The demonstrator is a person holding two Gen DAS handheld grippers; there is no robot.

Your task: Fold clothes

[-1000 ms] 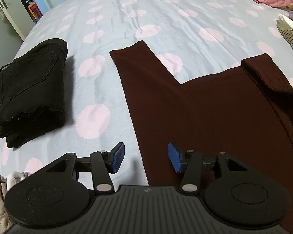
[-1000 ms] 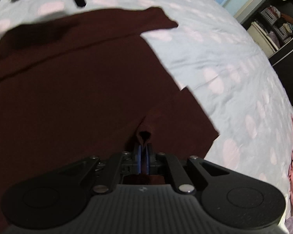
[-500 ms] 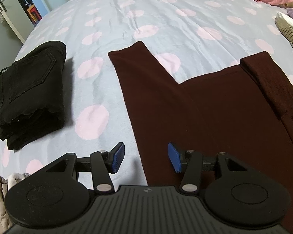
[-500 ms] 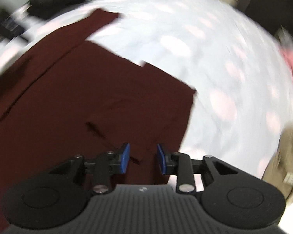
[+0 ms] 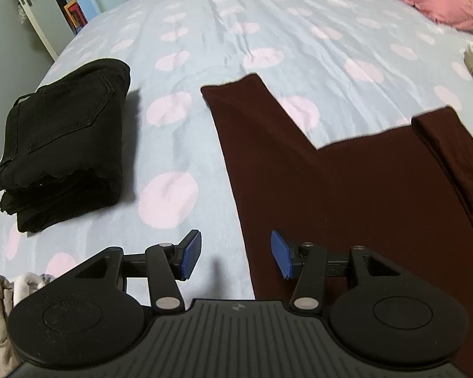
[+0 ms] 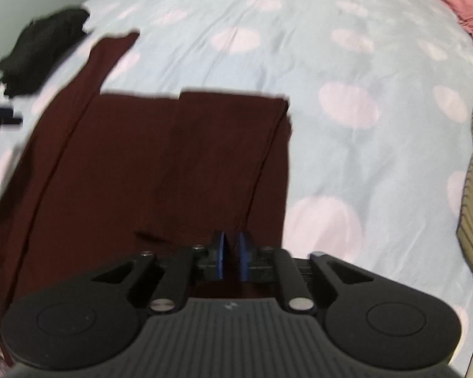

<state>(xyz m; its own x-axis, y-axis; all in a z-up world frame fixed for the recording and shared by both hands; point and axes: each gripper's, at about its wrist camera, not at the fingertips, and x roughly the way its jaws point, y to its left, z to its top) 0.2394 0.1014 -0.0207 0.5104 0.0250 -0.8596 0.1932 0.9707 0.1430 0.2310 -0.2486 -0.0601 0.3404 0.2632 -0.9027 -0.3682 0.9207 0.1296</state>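
R gripper (image 6: 231,260) narrowed since 0.5s ago (empty) over maroon garment (image 6: 160,163).

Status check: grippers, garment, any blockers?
Left gripper open, empty. Right gripper nearly closed, holding nothing. Maroon top flat on bed, one sleeve folded in, other out. Nothing in the way.
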